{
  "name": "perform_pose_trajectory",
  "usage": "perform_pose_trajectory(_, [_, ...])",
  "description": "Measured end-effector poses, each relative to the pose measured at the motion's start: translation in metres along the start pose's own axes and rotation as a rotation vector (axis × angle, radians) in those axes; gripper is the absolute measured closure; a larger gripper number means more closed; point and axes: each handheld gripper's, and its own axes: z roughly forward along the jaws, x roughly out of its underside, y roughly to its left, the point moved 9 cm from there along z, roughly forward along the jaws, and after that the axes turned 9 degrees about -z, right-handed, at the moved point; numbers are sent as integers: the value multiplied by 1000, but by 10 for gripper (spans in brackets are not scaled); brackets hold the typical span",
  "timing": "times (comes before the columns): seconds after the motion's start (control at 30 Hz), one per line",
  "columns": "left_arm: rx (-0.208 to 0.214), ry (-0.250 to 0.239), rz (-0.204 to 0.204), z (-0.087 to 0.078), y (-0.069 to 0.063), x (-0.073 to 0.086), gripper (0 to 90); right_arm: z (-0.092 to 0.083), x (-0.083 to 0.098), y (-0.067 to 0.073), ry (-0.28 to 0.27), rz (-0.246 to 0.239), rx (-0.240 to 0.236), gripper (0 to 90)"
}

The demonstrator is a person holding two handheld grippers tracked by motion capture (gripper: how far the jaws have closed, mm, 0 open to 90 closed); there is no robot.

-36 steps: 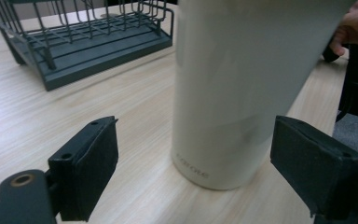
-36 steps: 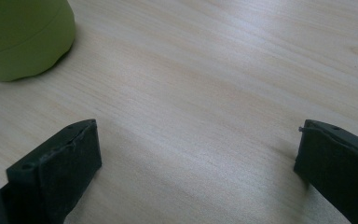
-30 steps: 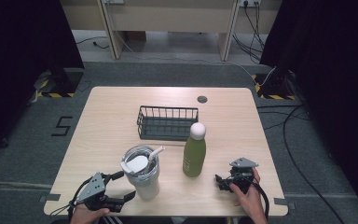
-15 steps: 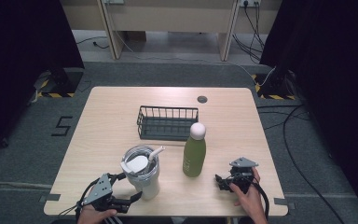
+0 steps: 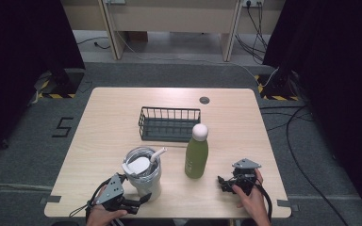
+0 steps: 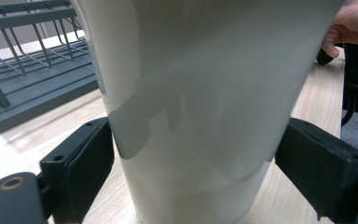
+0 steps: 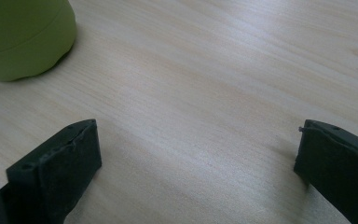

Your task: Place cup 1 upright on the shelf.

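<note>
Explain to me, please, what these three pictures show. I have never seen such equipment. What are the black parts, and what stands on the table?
A person sits at a wooden table and holds a hand tool in each hand. Each tool is a gripper with two black jaws.

The high view looks down from above. It shows the left gripper at the bottom left and the right gripper at the bottom right.

The other two pictures come from small cameras mounted on the grippers, looking along their jaws.

On the table stand a pale cup with a lid and straw, a green bottle with a white cap, and a dark wire basket.

In the left gripper view, the jaws stand on both sides of the cup, apparently touching it. The right gripper is open and holds nothing, near the bottle.
</note>
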Motion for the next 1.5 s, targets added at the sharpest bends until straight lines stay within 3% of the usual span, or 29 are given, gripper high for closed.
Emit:
perform_pose_trajectory(0.27, [6,-14,8,8,0,-2,98,0,0,0,0,0,-1,4])
perform_pose_trajectory(0.87, [20,-50,-20,19,-1,-5,94,0,0,0,0,-4,-3,4])
perform_pose_trajectory(1.5, [28,-78,-18,21,-1,-5,100,0,0,0,0,-7,-6,4])
